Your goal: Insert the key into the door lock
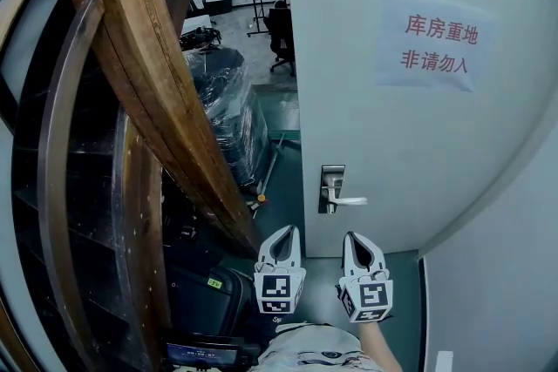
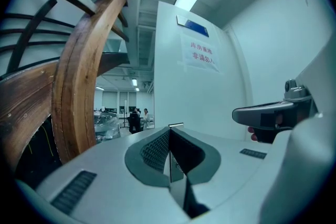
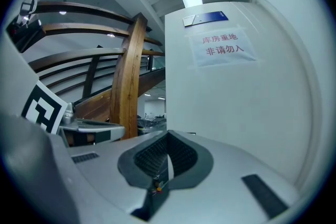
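Head view, smooth white door (image 1: 392,144), rectangular metal lock plate (image 1: 330,184)

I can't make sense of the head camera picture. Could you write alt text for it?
A white left gripper and right gripper, jaws closed, point toward a pale grey door with a silver lever handle. A paper sign with red characters hangs on the door; a curved brown wooden stair beam sweeps past on the left.
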`<state>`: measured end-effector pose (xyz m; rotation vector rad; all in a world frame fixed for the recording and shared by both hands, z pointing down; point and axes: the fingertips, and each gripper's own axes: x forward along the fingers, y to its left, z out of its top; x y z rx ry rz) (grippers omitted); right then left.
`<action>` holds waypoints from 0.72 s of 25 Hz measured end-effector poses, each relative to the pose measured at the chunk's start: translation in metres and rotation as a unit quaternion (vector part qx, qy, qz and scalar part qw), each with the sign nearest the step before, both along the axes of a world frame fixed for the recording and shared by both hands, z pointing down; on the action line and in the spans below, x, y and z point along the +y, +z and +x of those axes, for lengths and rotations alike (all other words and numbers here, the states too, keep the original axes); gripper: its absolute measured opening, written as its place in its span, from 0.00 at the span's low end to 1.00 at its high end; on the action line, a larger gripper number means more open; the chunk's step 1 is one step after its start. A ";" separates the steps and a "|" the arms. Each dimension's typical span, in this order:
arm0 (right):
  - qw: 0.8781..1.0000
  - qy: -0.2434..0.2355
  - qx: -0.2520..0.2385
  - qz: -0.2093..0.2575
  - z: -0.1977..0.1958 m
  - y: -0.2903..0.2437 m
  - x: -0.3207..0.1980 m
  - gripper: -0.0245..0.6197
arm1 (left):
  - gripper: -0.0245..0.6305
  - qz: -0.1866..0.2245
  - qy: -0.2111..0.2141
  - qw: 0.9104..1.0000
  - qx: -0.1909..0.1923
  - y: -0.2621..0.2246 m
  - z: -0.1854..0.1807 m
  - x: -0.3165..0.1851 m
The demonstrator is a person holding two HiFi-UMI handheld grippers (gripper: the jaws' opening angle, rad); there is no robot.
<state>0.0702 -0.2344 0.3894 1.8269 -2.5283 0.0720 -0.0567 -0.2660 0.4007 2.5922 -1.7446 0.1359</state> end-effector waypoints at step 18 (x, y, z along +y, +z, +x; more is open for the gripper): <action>1.000 -0.001 0.006 -0.003 -0.003 0.003 0.001 0.05 | 0.04 -0.001 0.003 1.000 -0.005 0.001 -0.003 0.001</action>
